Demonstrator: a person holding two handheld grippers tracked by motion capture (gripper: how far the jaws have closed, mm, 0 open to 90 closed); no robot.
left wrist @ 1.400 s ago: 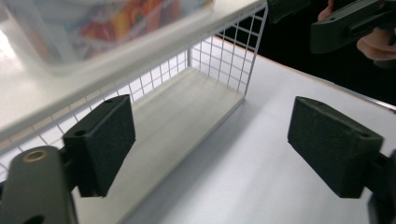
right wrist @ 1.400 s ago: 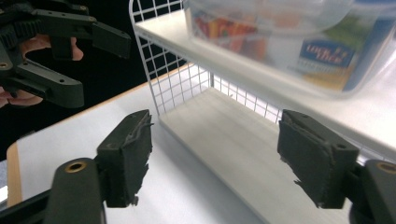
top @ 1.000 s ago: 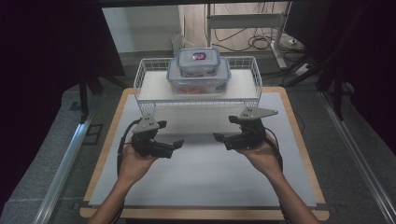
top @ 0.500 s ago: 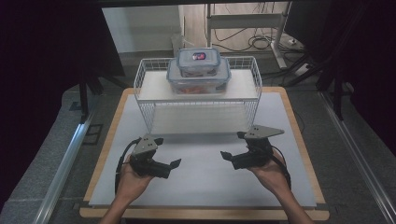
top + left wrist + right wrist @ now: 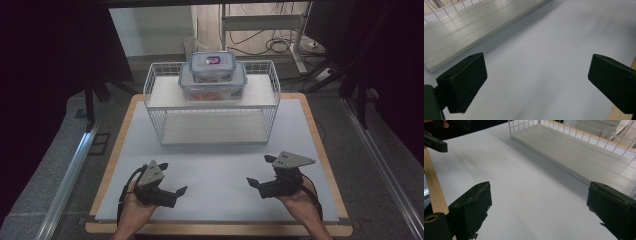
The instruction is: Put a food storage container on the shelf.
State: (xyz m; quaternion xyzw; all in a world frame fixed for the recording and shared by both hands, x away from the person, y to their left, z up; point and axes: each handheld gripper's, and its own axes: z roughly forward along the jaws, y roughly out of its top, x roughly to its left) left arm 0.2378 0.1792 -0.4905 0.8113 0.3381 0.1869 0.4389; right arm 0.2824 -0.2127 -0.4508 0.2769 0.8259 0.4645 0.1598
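Observation:
Near the table's front left, my left gripper (image 5: pixel 172 177) is held low over the white mat (image 5: pixel 215 160), its jaws wide apart and pointing toward the middle. My right gripper (image 5: pixel 259 170) mirrors it at the front right. Both pairs of jaws have just been opening, with nothing between them. In the left gripper view the left gripper (image 5: pixel 536 75) frames bare mat. The right gripper (image 5: pixel 539 205) likewise frames bare mat in the right gripper view. A white wire rack (image 5: pixel 155 107) stands at the back, apart from both. On its top shelf a small clear lidded box (image 5: pixel 212 64) rests on a larger one (image 5: pixel 212 89).
The rack's lower shelf (image 5: pixel 579 152) is bare and faces me. The mat lies on a wooden tabletop whose edge (image 5: pixel 215 229) runs just in front of the hands. A jaw of the left gripper (image 5: pixel 435 143) appears at the top left of the right gripper view.
Both hands have drawn back from the rack toward the table's front edge and sunk lower. The left went to the front left, the right to the front right.

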